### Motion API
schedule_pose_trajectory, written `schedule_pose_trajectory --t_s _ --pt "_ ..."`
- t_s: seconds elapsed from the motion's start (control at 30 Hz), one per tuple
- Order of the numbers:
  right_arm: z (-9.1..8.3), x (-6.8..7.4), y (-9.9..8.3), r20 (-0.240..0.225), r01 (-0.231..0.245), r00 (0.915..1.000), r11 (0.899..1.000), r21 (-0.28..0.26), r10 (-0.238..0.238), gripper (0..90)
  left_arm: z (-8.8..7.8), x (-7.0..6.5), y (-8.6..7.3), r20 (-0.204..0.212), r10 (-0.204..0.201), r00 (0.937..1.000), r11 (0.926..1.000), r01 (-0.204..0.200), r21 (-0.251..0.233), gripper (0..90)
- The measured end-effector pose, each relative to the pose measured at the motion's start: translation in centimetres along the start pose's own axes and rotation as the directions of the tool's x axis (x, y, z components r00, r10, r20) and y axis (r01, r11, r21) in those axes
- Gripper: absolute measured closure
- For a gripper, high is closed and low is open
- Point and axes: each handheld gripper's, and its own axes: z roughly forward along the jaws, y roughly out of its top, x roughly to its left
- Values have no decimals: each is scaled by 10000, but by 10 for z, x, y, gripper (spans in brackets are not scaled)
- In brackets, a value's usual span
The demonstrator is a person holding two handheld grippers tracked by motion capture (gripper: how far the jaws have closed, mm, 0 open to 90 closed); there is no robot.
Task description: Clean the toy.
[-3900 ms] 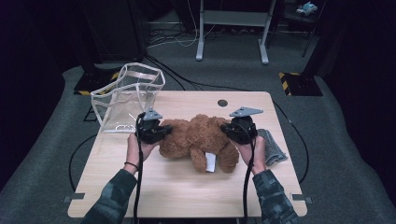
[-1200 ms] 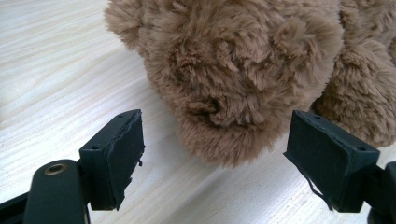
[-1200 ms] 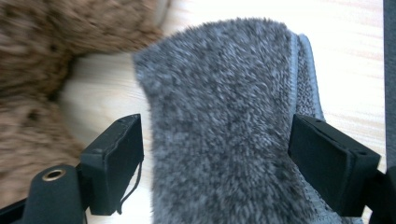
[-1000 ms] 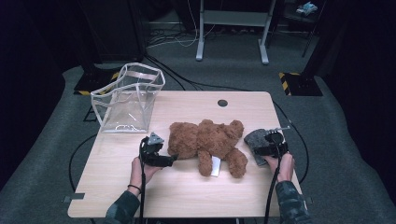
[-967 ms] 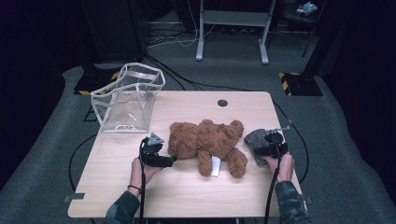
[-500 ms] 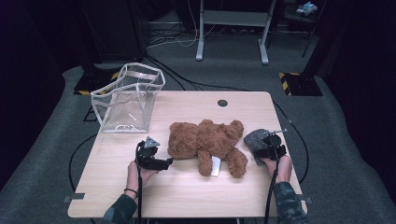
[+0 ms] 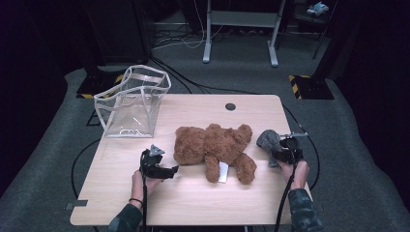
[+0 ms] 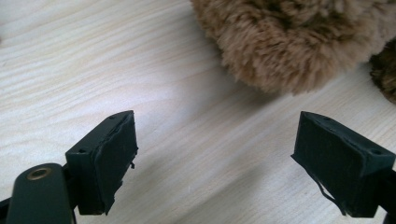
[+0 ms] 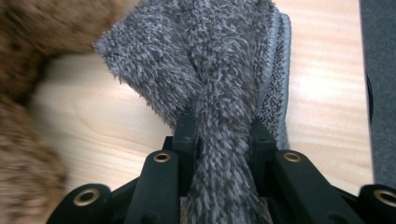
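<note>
- Right gripper view: my right gripper (image 9: 219, 135) has just been closing, and its jaws now pinch a bunched fold of the grey fuzzy cloth (image 9: 210, 60), which lies at the table's right edge, just beside the brown teddy bear (image 7: 215, 147).
- High view: compared with a second ago, that hand sits in much the same place, so the grip is the change.
- Left gripper view: my left gripper (image 8: 224, 158) has its jaws spread wide over bare wooden table (image 8: 70, 56), close to the bear's fur, holding nothing.
- I judge the cloth is secured and ready to lift.
</note>
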Motion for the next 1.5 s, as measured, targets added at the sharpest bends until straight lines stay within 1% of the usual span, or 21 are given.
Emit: schedule_pose_trajectory --t_s 0.1,0.13,0.2,0.23,0.33,0.37,0.4,0.47,0.53,0.6,0.73,0.8,0.83,0.9,0.97,1.03,1.17,1.27,1.3,1.37,1.5 --pt "-6 2 4 -144 58 9999 9999 -139 -60 718 1 2 -1 -14 29 10000 10000 -29 94 118" --pt "-13 6 8 -242 170 9995 9994 -314 -178 719 3 3 -2 -8 -65 10000 9997 65 241 113" --pt "-16 7 10 -320 195 9993 9989 -419 -208 719 3 4 -2 -88 -65 9999 9997 67 217 110" --pt "-22 10 14 -427 219 9988 9985 -501 -241 719 5 4 -5 -335 -77 9994 9999 82 135 111" --pt "-29 14 18 -550 230 9981 9976 -649 -266 719 8 5 -8 -331 -90 9994 9996 100 281 108" --pt "-33 16 21 -518 269 9982 9972 -697 -305 719 7 6 -11 -495 93 9987 9997 -82 229 102" --pt "-42 20 26 -715 454 9961 9942 -976 -525 719 7 6 -12 -607 91 9981 9999 -83 130 102" --pt "-45 22 28 -765 466 9956 9938 -1008 -544 719 6 8 -12 -525 54 9986 9998 -45 175 101" --pt "-57 31 35 -943 767 9915 9875 -1375 -901 719 6 8 -13 -678 68 9977 9999 -60 110 99" --pt "-61 34 38 -1033 740 9907 9872 -1414 -891 719 7 10 -15 -809 132 9966 9999 -131 11 99" --pt "-73 54 49 -1287 1341 9792 9762 -1702 -1569 718 9 9 -20 -1257 254 9917 9988 -303 -375 103" --pt "-75 60 51 -1444 1384 9759 9754 -1714 -1638 718 9 9 -20 -1251 229 9919 9988 -282 -412 102" --pt "-76 64 53 -1510 1505 9724 9728 -1763 -1778 718 8 10 -20 -1219 347 9919 9986 -394 -363 102" --pt "-77 67 54 -1533 1560 9709 9718 -1770 -1838 718 8 11 -20 -1170 375 9924 9986 -415 -326 102" --pt "-78 76 58 -1773 1730 9624 9674 -1847 -2060 718 8 12 -20 -1193 439 9919 9985 -475 -279 102" --pt "-79 80 59 -1821 1716 9617 9680 -1831 -2049 717 8 12 -20 -1179 386 9923 9987 -422 -281 102" --pt "-77 99 63 -2066 2102 9465 9595 -1873 -2477 716 9 10 -20 -1264 210 9918 9989 -261 -386 103" --pt "-76 111 65 -2286 2174 9383 9567 -1934 -2595 716 9 10 -19 -1368 146 9905 9989 -204 -412 105" --pt "-76 111 65 -2286 2174 9383 9567 -1934 -2595 716 9 9 -20 -1375 150 9904 9989 -209 -418 105" --pt "-75 121 67 -2442 2332 9295 9534 -1912 -2764 715 9 9 -20 -1365 151 9905 9989 -210 -419 107" --pt "-71 133 69 -2558 2482 9223 9513 -1826 -2897 714 9 9 -20 -1358 174 9906 9988 -234 -425 110"
